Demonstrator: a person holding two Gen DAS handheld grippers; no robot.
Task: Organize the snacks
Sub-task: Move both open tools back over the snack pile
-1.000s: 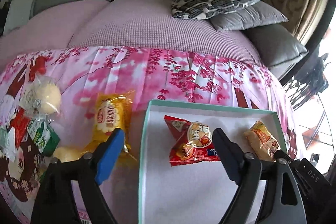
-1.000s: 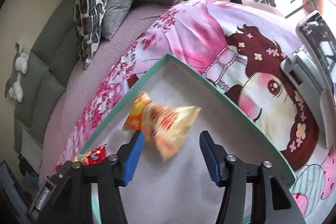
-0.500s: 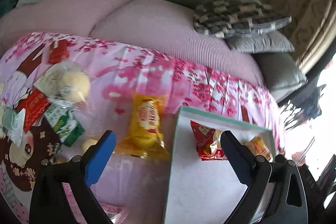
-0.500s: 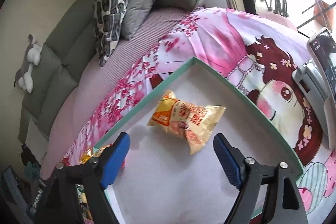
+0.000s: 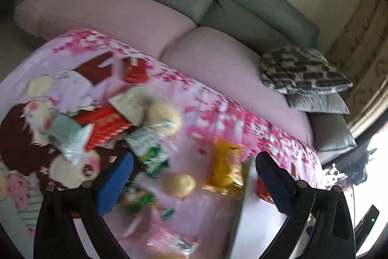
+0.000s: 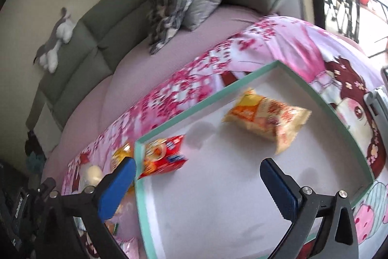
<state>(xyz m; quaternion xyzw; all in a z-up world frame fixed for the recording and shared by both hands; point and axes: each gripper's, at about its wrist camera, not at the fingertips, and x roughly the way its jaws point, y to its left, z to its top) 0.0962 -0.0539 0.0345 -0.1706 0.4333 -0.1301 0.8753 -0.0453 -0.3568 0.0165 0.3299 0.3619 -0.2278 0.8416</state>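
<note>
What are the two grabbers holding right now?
Nothing. The left gripper and right gripper are both empty, jaws opening wide; the orange snack packet lies loose in the tray.

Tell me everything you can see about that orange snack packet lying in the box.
The orange snack packet is a crinkly, puffed pillow bag, orange and yellow at one end and paler toward the other, with blurred printing I cannot read. It looks sealed and lies flat on the white floor of the green-rimmed box, near the far corner, clear of the walls. Nothing touches it but the box floor; a red packet lies apart from it, near the box's left rim.
</note>
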